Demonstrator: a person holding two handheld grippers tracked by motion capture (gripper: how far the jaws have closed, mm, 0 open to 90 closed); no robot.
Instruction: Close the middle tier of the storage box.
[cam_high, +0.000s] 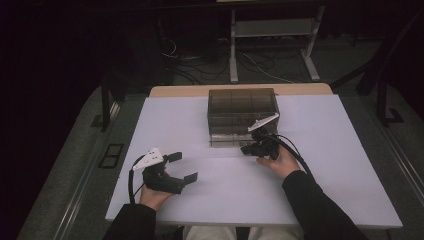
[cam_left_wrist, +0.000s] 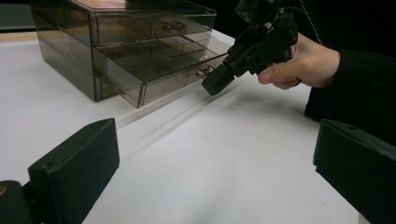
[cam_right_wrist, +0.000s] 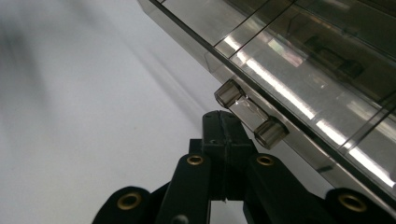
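Note:
A smoky see-through drawer box (cam_high: 242, 112) stands at the far middle of the white table (cam_high: 325, 165). Its lower drawer (cam_left_wrist: 154, 86) is pulled partly out. My right gripper (cam_high: 247, 148) is shut with nothing between its jaws. In the right gripper view, the right gripper's tips (cam_right_wrist: 224, 125) sit right beside the drawer's clear bar handle (cam_right_wrist: 251, 113), touching or nearly touching it. The left gripper view has that handle (cam_left_wrist: 204, 71) just ahead of the right gripper (cam_left_wrist: 218, 80). My left gripper (cam_high: 183, 167) rests open at the near left, its jaws wide apart over bare table (cam_left_wrist: 218, 140).
The box's upper drawer (cam_left_wrist: 154, 25) is pushed in. Behind the table, cables (cam_high: 200, 65) and a white stand's legs (cam_high: 272, 50) lie on the dark floor. The table's near edge (cam_high: 250, 222) runs just in front of the person's sleeves.

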